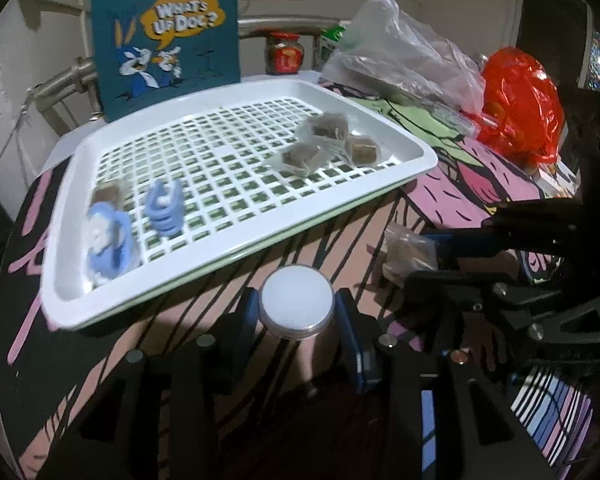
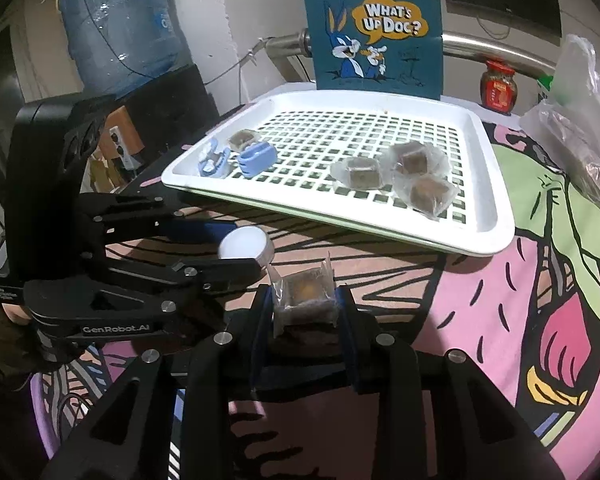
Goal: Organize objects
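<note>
Left gripper (image 1: 296,320) clamped on a round white-lidded tin (image 1: 296,305), just in front of the white grid tray (image 1: 416,160). Right gripper (image 2: 304,304) pinches a wrapped brown cube (image 2: 305,295), also just short of the tray. On the tray: 3 wrapped cubes (image 2: 404,172) right side, 2 blue clips (image 2: 236,158) plus 1 cube (image 2: 242,138) left.

The two blue clips (image 1: 112,240) in the tray's near corner look blurry in the left wrist view. The small brown packet (image 1: 109,193) behind them is partly hidden. The big water bottle (image 2: 118,28) is cut off at the top edge. The red jar (image 2: 499,88) label is too small to read.
</note>
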